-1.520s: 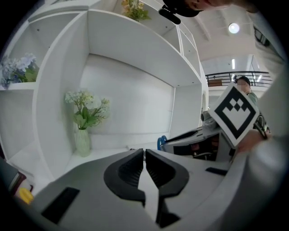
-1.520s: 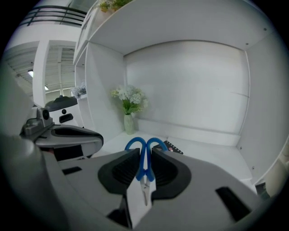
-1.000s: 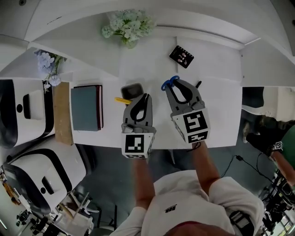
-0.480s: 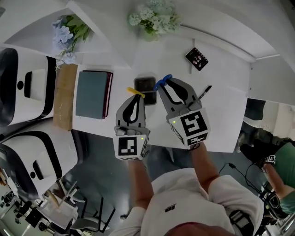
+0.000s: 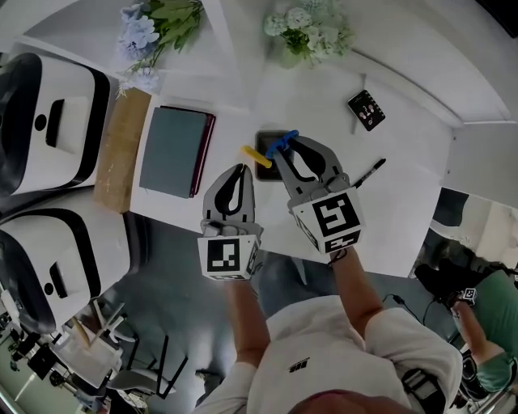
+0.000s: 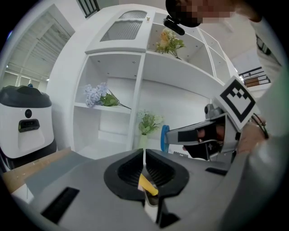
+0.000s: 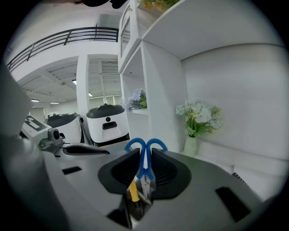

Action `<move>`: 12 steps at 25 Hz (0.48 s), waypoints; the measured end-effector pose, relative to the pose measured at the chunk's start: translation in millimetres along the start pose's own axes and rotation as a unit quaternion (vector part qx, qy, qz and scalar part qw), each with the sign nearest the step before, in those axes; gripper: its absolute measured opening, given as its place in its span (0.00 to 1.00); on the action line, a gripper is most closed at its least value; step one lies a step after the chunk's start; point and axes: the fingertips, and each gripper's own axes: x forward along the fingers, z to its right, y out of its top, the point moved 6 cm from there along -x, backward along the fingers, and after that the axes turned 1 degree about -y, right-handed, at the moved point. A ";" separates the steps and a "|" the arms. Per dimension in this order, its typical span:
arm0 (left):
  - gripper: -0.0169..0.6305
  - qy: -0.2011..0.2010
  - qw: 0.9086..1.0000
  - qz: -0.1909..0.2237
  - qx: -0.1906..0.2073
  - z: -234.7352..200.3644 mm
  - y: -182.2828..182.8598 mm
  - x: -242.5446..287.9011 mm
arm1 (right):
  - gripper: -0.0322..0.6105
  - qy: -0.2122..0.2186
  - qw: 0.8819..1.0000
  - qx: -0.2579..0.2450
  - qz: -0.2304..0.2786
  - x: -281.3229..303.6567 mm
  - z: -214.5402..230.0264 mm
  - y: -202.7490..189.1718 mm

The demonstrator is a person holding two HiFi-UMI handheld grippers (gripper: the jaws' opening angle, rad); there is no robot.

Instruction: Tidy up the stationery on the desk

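Note:
My left gripper [image 5: 245,167] is shut on a short yellow pen [image 5: 257,156], which sticks out past its tips toward a dark square pen holder [image 5: 271,141] on the white desk [image 5: 405,202]. In the left gripper view the yellow pen [image 6: 148,185] sits pinched between the closed jaws. My right gripper [image 5: 285,150] is shut on blue-handled scissors [image 5: 283,143], held above the holder. In the right gripper view, the blue loops [image 7: 145,145] rise above the jaws and the blades point down. A black pen [image 5: 369,173] lies on the desk to the right.
A teal book [image 5: 171,151] lies left of the holder beside a wooden board [image 5: 120,149]. A small black card [image 5: 366,109] lies at the back right. A vase of white flowers [image 5: 312,32] and blue flowers [image 5: 154,24] stand behind. White machines [image 5: 48,121] stand at the left.
Both grippers have closed in on the pen holder, carrying the yellow pen and the scissors. The scissors' handles now sit over the holder. The head view has swung, shifting the desk.

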 end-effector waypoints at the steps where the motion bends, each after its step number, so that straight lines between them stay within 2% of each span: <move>1: 0.03 0.001 1.000 -0.001 -0.001 -1.6 -1.6 0.1 | 0.15 0.000 1.000 0.000 -0.001 3.4 -0.5 -1.6; 12: 0.03 0.002 1.000 -0.013 -0.008 -7.9 -16.4 12.5 | 0.15 -0.002 0.999 -0.007 -0.032 37.8 1.4 -27.8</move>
